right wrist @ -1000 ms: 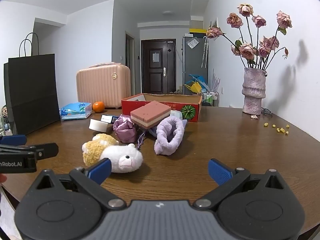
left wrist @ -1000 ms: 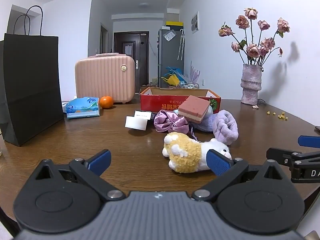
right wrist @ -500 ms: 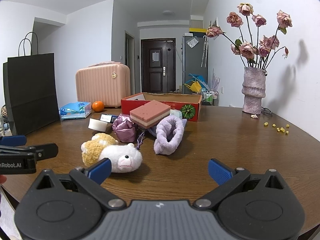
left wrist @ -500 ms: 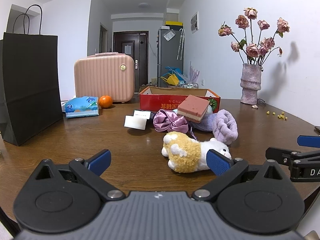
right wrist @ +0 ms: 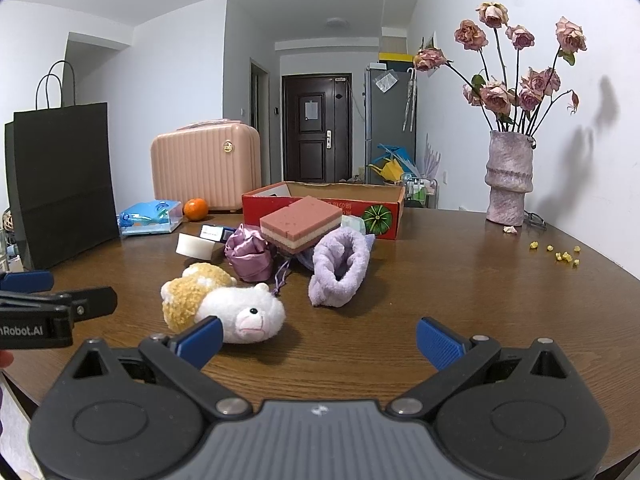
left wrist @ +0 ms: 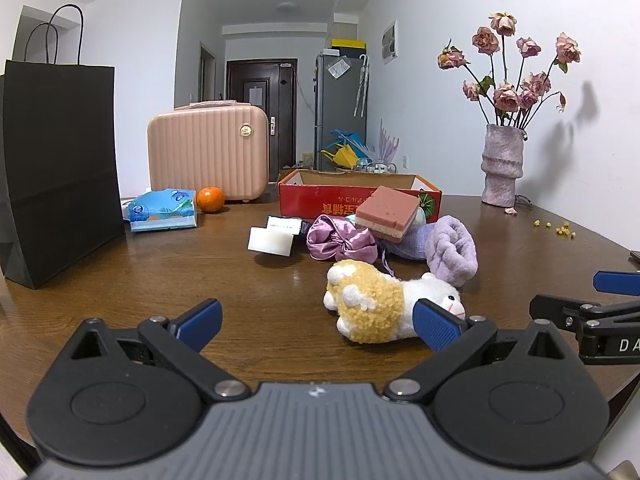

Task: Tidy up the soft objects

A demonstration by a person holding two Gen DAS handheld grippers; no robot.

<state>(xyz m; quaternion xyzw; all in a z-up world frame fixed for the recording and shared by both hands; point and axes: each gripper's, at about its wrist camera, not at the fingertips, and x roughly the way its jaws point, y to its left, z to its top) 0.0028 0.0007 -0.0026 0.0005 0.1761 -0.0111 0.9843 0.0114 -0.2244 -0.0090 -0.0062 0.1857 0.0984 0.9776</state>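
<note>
A yellow and white plush sheep [left wrist: 384,306] [right wrist: 224,304] lies on the brown table, just ahead of both grippers. Behind it lie a purple satin pouch [left wrist: 340,242] [right wrist: 248,254], a lilac fluffy band [left wrist: 452,250] [right wrist: 340,266] and a pink layered sponge [left wrist: 386,212] [right wrist: 302,222]. An open red cardboard box [left wrist: 320,198] [right wrist: 380,212] stands behind them. My left gripper [left wrist: 316,324] is open and empty, with the sheep at its right finger. My right gripper [right wrist: 320,340] is open and empty, with the sheep at its left finger.
A black paper bag [left wrist: 56,168] stands at the left. A pink case [left wrist: 208,152], an orange [left wrist: 211,199] and a blue tissue pack [left wrist: 162,210] sit at the back left. A white block [left wrist: 270,242] lies by the pouch. A vase of dried roses [left wrist: 502,168] stands at the right.
None beyond a very slight shift of both views; the objects lie as before and both grippers stay open.
</note>
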